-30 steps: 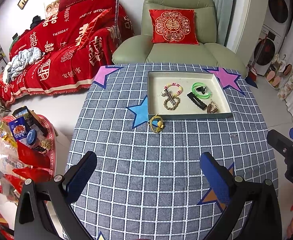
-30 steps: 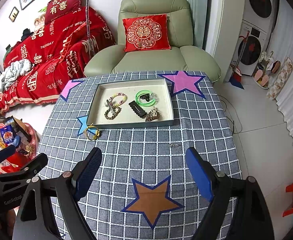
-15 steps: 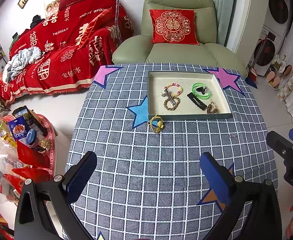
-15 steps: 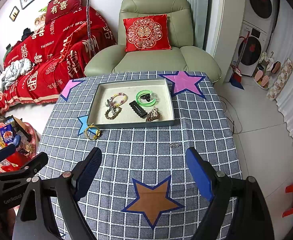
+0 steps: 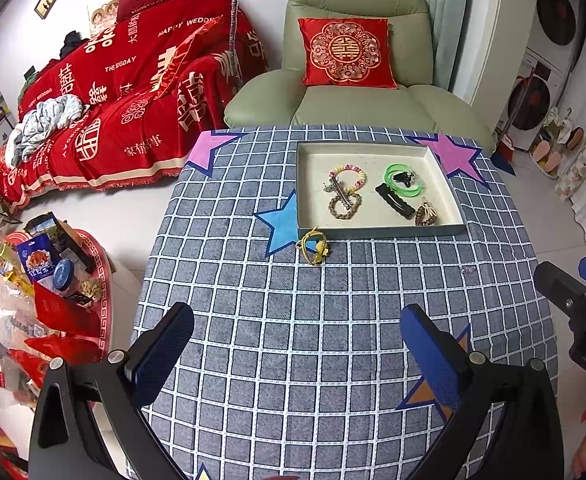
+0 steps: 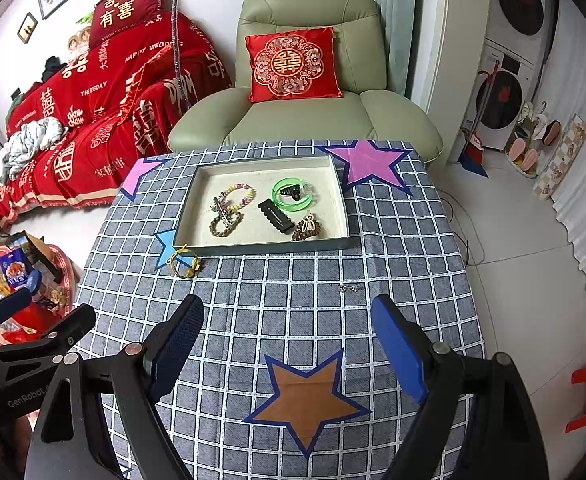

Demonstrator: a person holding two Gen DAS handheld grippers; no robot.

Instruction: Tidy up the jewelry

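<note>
Both the left gripper [image 5: 297,344] and the right gripper [image 6: 287,334] hang wide open and empty over the bare lower table [image 6: 293,312]. The tray [image 6: 267,246] with jewelry sits at upper centre, a yellow bracelet [image 6: 183,262] touching its front left corner, a small silver piece [image 6: 350,288] apart. Nothing has moved since earlier.

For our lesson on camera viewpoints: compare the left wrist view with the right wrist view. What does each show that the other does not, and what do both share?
Only the left wrist view shows the right tongs, at its right edge.

Only the right wrist view shows the whole orange star and the left tongs, at its left edge.

Both show the tray of jewelry, the yellow bracelet outside it, a small silver piece on the cloth, and open tongs.
</note>
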